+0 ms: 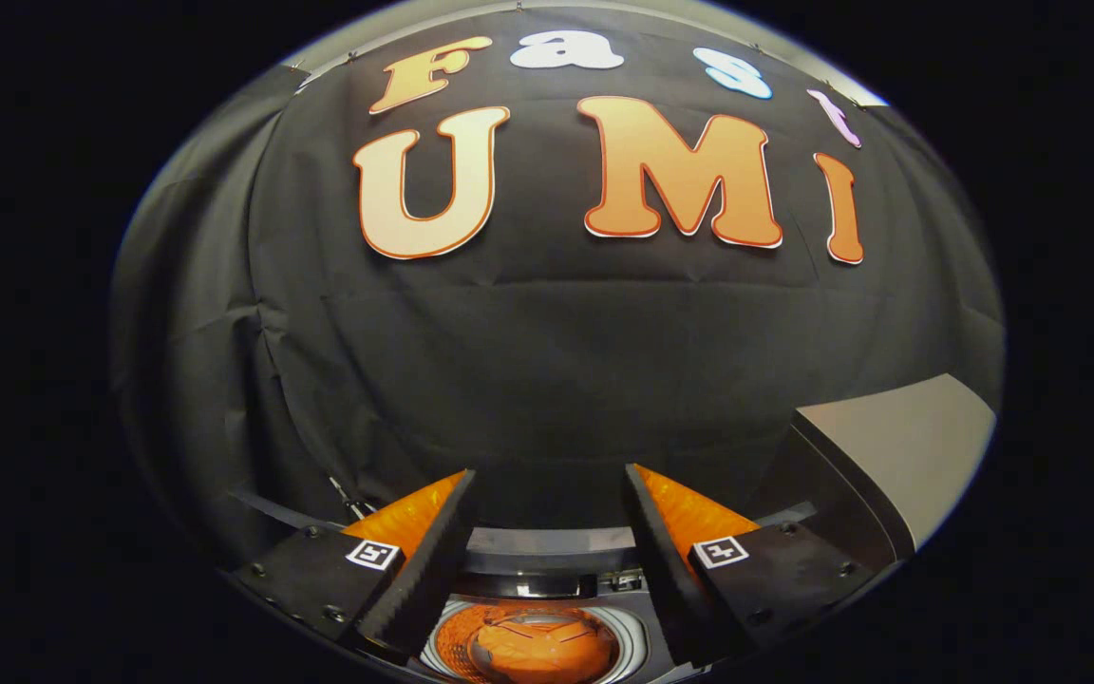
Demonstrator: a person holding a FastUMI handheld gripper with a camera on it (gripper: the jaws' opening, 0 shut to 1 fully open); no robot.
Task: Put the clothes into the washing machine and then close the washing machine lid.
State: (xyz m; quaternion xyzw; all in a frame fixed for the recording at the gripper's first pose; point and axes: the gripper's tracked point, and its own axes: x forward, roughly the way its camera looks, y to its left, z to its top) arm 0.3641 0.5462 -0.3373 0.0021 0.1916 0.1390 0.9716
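Below, the tool (547,494) hangs released, empty, above orange clothes (542,646) inside the washing machine (632,646).

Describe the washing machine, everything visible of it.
The washing machine sits below the tool, whose fingers stand open with nothing between them. Its round drum opening faces up, ringed in pale metal, and an orange garment lies bunched inside. A dark panel runs along the back edge. The lid is raised to the right, grey and flat, tilted up, so the machine is open. Nothing touches the lid.
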